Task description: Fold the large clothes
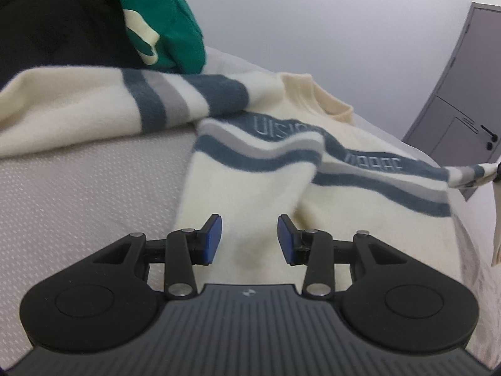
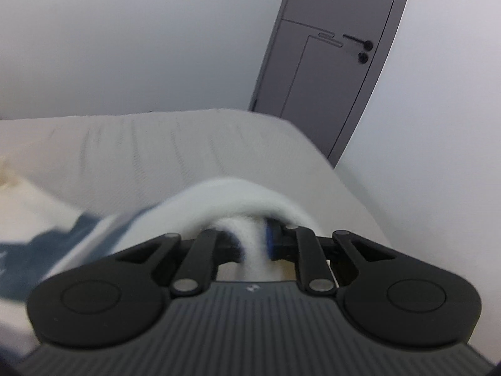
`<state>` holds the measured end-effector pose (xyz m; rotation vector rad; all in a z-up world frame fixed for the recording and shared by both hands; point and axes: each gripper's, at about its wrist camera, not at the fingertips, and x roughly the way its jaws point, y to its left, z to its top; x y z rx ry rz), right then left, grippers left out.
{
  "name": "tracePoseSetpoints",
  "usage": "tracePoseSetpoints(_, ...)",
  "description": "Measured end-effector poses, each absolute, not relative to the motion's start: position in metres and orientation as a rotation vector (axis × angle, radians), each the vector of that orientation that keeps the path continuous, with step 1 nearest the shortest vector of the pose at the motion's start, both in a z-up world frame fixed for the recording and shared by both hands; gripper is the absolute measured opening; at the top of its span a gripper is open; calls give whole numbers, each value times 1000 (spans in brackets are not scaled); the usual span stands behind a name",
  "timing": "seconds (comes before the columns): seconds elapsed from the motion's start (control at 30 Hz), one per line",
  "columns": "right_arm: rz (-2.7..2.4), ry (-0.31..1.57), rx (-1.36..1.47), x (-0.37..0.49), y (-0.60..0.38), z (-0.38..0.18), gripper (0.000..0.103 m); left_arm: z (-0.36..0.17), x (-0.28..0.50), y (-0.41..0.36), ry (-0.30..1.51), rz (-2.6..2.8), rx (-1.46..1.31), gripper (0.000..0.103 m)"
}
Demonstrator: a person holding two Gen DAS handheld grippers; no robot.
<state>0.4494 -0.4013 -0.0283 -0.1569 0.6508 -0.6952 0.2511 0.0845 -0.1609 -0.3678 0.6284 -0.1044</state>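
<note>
Spread jaws mark our left gripper [image 1: 250, 238], its blue pads [image 1: 214, 240] apart and holding nothing as it hovers just above the cream body of the sweater [image 1: 250, 185]. Our right gripper [image 2: 253, 244] is pinching a bunch of the sweater's fabric [image 2: 250, 247] between its pads, a pale fold arching over the fingertips. We see the sweater lying spread on the bed [image 1: 78, 194], its blue and grey stripes [image 1: 369, 185] running across the chest, one sleeve [image 1: 94, 106] stretched to the left and the collar [image 1: 316, 100] toward the far side. At the right edge of the left view, a striped corner [image 1: 469, 175] is lifted off the bed. Green [image 1: 162, 18] and black [image 1: 56, 22] clothes sit heaped beyond the sleeve. Behind the bed, a grey door [image 2: 332, 62] stands in a white wall [image 2: 141, 40].
</note>
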Motion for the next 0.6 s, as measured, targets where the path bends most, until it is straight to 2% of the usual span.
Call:
tracePoseSetpoints(0.13, -749, 662, -217, 477, -429, -59, 14, -164, 261, 93, 634, -57, -370, 45)
tracePoseSetpoints(0.33, -766, 735, -96, 484, -473, -132, 14, -176, 277, 100, 672, 11, -350, 45)
tracePoseSetpoints(0.47, -752, 739, 49, 473, -484, -155, 19, -177, 282, 103, 677, 24, -348, 45)
tracePoseSetpoints(0.53, -758, 725, 124, 464, -480, -155, 34, -178, 282, 103, 683, 28, -349, 45)
tracePoseSetpoints(0.6, -754, 722, 226, 453, -482, -147, 69, -178, 280, 104, 693, 25, -361, 45)
